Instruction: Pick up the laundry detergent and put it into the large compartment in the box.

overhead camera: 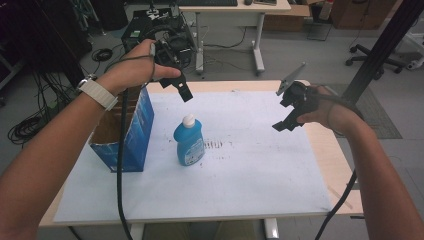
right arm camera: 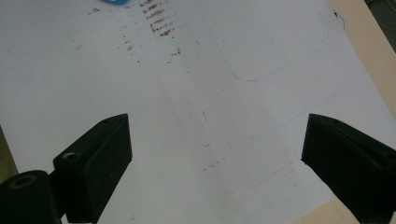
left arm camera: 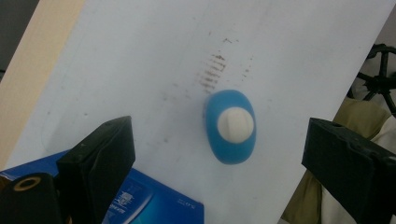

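Blue bottle with a white cap stands upright near the middle of the table, on a white sheet that covers most of the tabletop. We see it from the high view just to the right of an open blue cardboard box, close beside it but not touching. Faint dark smudges mark the sheet just to the bottle's right.

We hold a gripper in each hand, both raised above the table. Our left gripper hangs above and a little behind the bottle, its jaws spread wide and holding nothing. In the left gripper view we look straight down on the bottle, its white cap sitting between the two black jaws, with a corner of the box at the bottom edge.

Our right gripper hovers over the right part of the sheet, well apart from the bottle, jaws also spread and empty. In the right gripper view we see bare sheet between the jaws, the smudges near the top, and a sliver of the bottle at the top edge.

A white watch band wraps our left wrist.
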A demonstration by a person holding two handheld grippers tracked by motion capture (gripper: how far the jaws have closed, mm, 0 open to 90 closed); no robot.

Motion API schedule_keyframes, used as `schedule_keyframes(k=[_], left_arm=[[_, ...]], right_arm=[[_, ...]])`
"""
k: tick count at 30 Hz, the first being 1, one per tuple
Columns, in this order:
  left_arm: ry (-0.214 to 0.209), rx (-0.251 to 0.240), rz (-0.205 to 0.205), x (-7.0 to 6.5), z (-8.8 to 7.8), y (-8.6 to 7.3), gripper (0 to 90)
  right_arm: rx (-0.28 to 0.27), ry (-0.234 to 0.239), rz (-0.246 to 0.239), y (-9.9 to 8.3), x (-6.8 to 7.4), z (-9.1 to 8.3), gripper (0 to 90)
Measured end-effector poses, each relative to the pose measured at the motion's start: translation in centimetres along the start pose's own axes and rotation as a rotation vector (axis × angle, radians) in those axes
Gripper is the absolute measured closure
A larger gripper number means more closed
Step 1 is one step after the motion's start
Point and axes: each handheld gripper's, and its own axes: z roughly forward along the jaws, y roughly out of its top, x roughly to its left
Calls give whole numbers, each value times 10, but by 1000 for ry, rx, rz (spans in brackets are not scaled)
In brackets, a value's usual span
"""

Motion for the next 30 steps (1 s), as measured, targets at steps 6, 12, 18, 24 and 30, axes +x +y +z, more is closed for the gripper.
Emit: schedule_keyframes(k=[6,12,18,24,30], left_arm=[[-11,-10,-5,-6,-1,-3,97],[-5,-5,-14,-10,3,-5,93],[-5,-2,-31,-13,9,-9,93],[-11,4,-40,-15,15,-11,93],[-9,16,-64,-17,21,-12,94]], right_arm=[[-11,-5,3,1,1,-3,86],[-14,-8,0,2,2,-4,86],[-14,-5,-2,2,3,-3,86],[-14,-3,-3,2,3,-2,86],[-10,1,-5,3,3,0,86]])
